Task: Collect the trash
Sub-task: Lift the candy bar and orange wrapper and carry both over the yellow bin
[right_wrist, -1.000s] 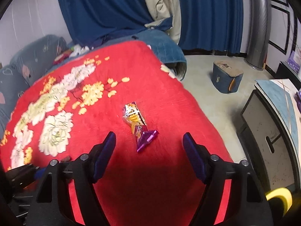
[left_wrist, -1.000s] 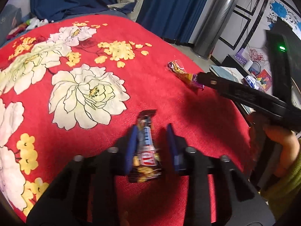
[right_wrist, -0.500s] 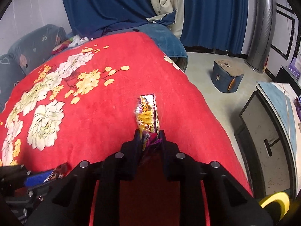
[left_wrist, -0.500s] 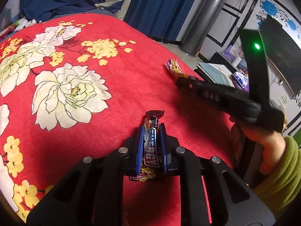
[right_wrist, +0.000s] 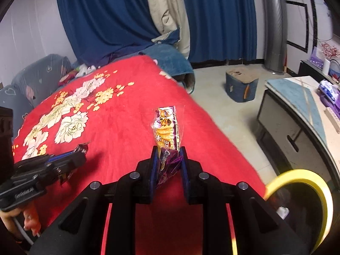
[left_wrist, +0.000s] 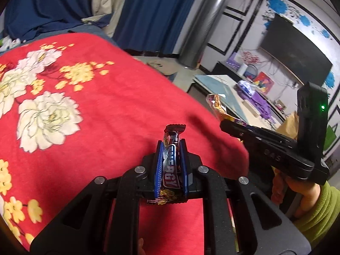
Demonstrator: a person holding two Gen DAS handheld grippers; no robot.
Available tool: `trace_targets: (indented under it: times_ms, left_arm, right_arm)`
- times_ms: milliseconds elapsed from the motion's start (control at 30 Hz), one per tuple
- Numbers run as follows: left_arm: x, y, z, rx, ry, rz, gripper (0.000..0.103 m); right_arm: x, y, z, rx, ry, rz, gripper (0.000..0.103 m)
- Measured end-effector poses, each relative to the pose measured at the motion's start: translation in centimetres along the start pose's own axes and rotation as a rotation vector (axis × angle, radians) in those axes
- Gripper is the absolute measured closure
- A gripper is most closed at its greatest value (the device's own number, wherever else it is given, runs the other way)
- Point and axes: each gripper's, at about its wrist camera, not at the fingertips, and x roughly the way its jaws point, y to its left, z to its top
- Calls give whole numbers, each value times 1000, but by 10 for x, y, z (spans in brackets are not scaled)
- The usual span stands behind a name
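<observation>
**Both tongs hold a wrapper above the red blanket**

A red blanket point(left_wrist: 110, 110) with white and yellow flowers covers the bed and fills the left and middle of both views. Blue curtains point(right_wrist: 110, 17) hang at the far side, with a silver cylinder point(left_wrist: 204, 25) standing on the floor to their right. A low table point(right_wrist: 297, 110) sits at the right, and a small blue box point(right_wrist: 241, 87) rests on the floor beyond it. A yellow-rimmed bin point(right_wrist: 301, 208) shows at the near right edge of the right wrist view.

The left gripper point(left_wrist: 171, 165) is closed tight on a dark candy bar wrapper point(left_wrist: 171, 170), which stands upright between its blue pads. The right gripper point(right_wrist: 169, 167) is pinched on the purple end of a yellow snack packet point(right_wrist: 166, 129), whose upper part sticks up clear of the blanket.
</observation>
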Motion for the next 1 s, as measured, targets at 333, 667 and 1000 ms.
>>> trace_targets:
  times_ms: [333, 667, 1000]
  left_arm:
    - [-7, -39, 0, 75, -30, -74, 93]
    - [-11, -65, 0, 124, -47, -126, 93]
    - [-13, -91, -2, 179, -51, -175, 93]
  right_arm:
    - [-65, -28, -27, 28, -67, -43, 84]
    - [-109, -49, -45, 82, -126, -103, 84]
    - [-142, -69, -54, 126, -183, -171, 84]
